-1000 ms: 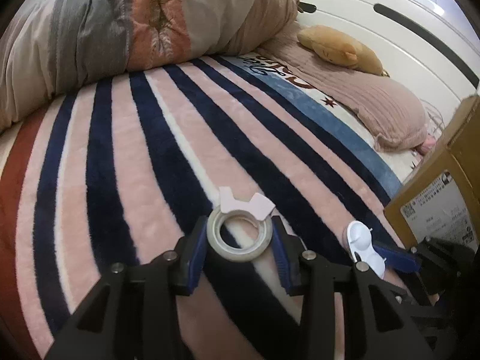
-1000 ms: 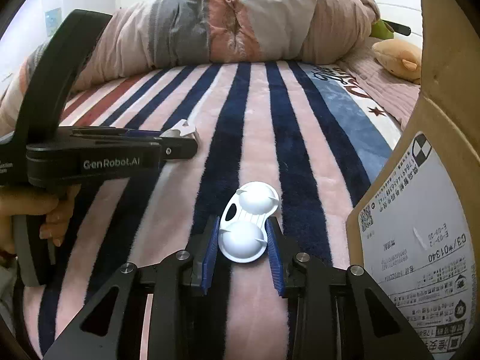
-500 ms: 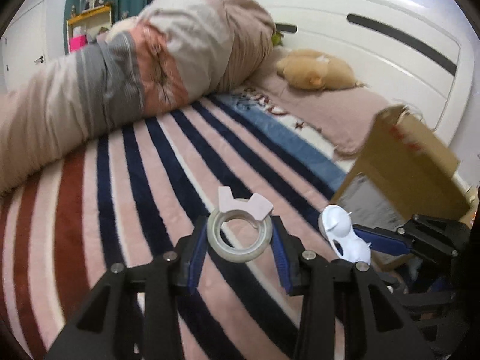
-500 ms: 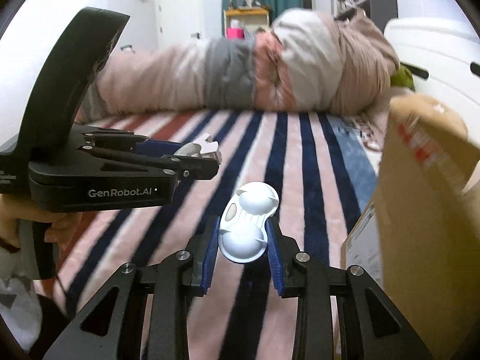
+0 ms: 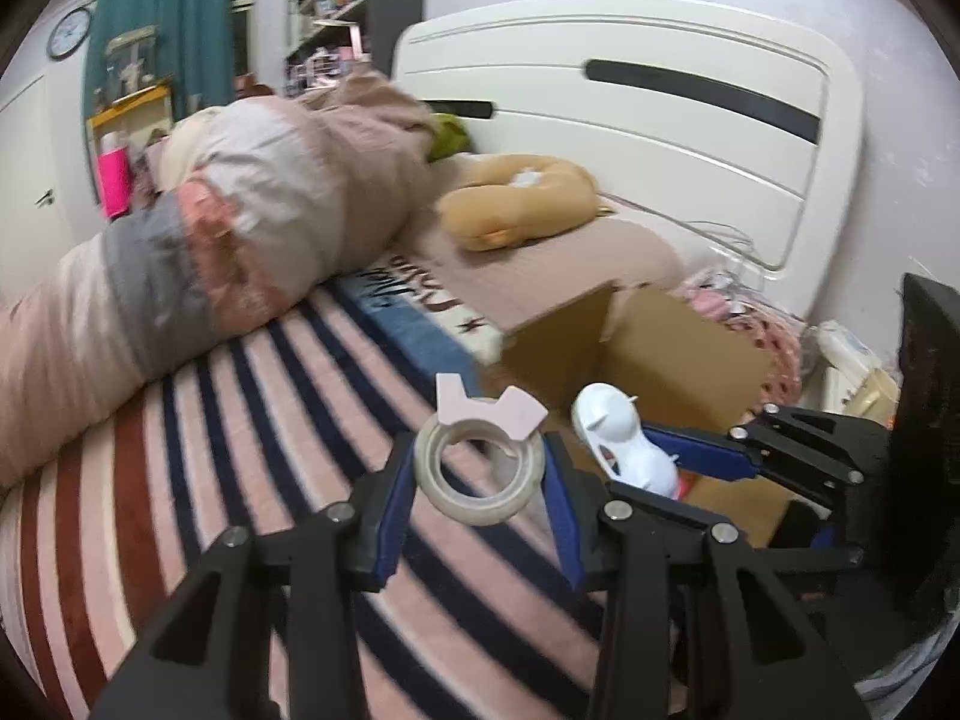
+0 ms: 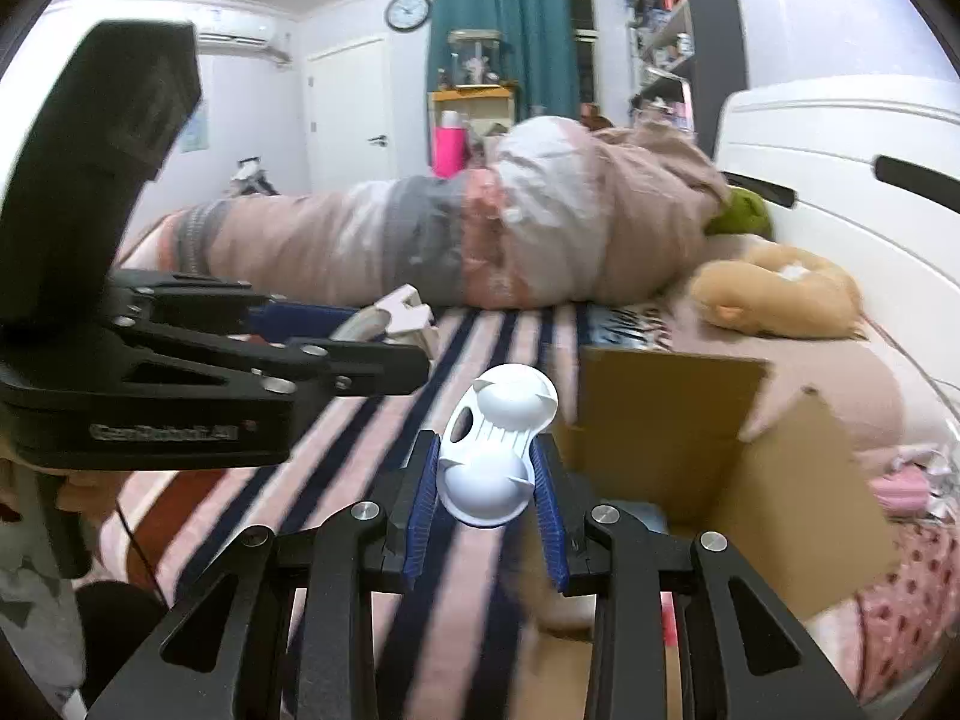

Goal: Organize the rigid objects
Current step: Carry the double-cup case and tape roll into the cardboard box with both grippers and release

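Observation:
My left gripper (image 5: 480,483) is shut on a roll of clear tape (image 5: 478,476) with a pink cutter tab (image 5: 487,409), held in the air above the striped blanket. My right gripper (image 6: 486,480) is shut on a white plastic double-dome piece (image 6: 493,450), also lifted. An open cardboard box (image 6: 678,420) stands just right of both grippers; in the left wrist view the box (image 5: 654,354) lies behind the white piece (image 5: 624,447). The left gripper shows at left in the right wrist view (image 6: 384,330).
A pink and navy striped blanket (image 5: 252,420) covers the bed. A rolled quilt (image 5: 240,228) lies along the far side. A tan plush toy (image 5: 516,204) rests on a pillow by the white headboard (image 5: 660,102). Pink cloth (image 6: 912,480) lies beside the box.
Both grippers rose off the blanket with their objects and tilted up and toward the box, whose open top now shows. Grips unchanged.

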The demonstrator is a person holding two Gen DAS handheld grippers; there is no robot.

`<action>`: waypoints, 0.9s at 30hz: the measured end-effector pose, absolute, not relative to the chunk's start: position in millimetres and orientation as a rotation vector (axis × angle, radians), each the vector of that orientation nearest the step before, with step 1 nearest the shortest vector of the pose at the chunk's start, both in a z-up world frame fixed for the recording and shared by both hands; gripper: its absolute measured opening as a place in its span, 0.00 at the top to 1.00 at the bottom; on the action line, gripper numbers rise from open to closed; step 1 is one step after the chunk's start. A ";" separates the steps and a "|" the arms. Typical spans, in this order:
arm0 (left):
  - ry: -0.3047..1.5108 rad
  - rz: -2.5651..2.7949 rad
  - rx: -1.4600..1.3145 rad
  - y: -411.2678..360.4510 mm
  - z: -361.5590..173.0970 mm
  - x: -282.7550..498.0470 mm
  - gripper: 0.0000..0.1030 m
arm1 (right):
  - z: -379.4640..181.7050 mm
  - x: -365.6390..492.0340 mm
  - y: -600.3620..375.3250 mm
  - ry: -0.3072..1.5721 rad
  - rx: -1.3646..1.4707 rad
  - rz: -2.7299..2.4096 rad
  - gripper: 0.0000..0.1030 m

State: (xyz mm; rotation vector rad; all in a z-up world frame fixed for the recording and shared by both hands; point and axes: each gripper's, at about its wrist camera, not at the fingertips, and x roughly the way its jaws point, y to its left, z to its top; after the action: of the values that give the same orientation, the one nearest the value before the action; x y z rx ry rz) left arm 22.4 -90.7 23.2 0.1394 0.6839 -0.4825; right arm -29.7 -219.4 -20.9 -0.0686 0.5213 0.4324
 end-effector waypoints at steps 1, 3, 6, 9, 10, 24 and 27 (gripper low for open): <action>0.689 -0.500 0.145 -102.5 24.7 23.3 0.64 | -20.8 -29.6 -228.8 0.527 -0.065 0.421 0.75; 0.697 -0.525 0.161 -124.1 24.8 24.4 0.64 | -22.0 -26.7 -249.4 0.542 -0.050 0.394 0.75; 0.723 -0.557 0.174 -151.9 18.9 29.7 0.64 | -29.8 -17.7 -278.9 0.579 -0.037 0.344 0.75; 0.755 -0.578 0.188 -175.3 9.1 38.8 0.64 | -40.2 -7.6 -299.9 0.626 -0.031 0.322 0.75; 0.764 -0.584 0.190 -180.7 6.1 41.3 0.64 | -44.4 -3.8 -306.0 0.641 -0.031 0.316 0.74; 0.836 -0.583 0.238 -215.8 -22.4 66.3 0.64 | -67.9 12.3 -330.2 0.683 -0.035 0.310 0.68; 0.826 -0.575 0.254 -217.7 -23.4 64.6 0.56 | -68.3 11.6 -330.7 0.680 -0.037 0.315 0.68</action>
State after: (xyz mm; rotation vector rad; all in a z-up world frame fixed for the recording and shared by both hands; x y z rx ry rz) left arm 64.6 -217.7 -23.4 0.2544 0.8263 -0.5754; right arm 11.6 -330.7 -68.3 -0.0367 0.6801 0.3154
